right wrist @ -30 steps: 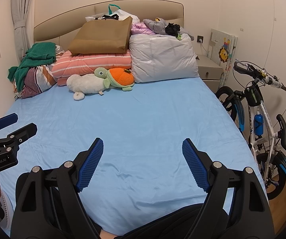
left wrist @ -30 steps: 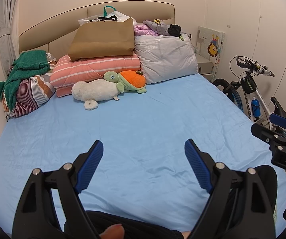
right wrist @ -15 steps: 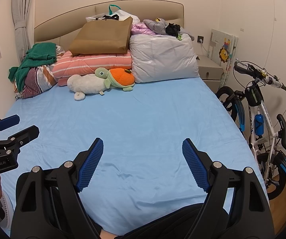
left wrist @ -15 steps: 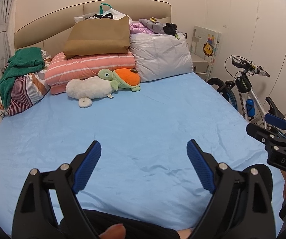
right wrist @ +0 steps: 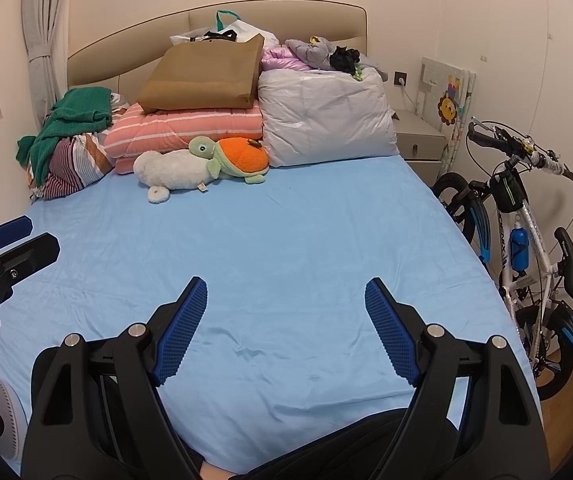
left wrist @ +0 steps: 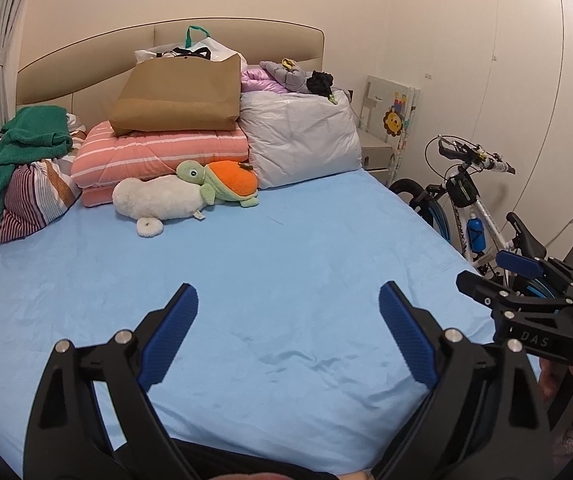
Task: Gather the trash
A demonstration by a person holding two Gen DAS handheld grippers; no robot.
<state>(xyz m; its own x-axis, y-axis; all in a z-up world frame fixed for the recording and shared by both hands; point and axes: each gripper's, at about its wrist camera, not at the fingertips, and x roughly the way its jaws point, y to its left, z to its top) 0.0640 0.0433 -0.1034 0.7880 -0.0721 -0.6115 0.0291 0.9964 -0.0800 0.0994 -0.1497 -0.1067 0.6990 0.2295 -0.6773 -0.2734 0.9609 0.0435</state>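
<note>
Both grippers hover over the foot of a bed with a blue sheet [left wrist: 286,248]. My left gripper [left wrist: 288,300] is open and empty; it also shows at the left edge of the right wrist view [right wrist: 10,240]. My right gripper [right wrist: 286,296] is open and empty; it shows at the right of the left wrist view [left wrist: 502,272]. A brown paper bag [left wrist: 178,96] lies on a folded pink striped quilt [left wrist: 158,152] at the headboard, with a white plastic bag [left wrist: 206,46] behind it. No loose trash shows on the sheet.
A white plush [left wrist: 158,200] and an orange turtle plush [left wrist: 226,180] lie near a grey pillow [left wrist: 298,140]. Green clothes [left wrist: 26,140] sit on a striped bundle at the left. A bicycle [right wrist: 518,216] and a nightstand [right wrist: 418,136] stand right of the bed.
The left wrist view has shifted: the bed head sits lower and further left in frame, and the right gripper appears higher at its right edge. Both grippers stay open.
</note>
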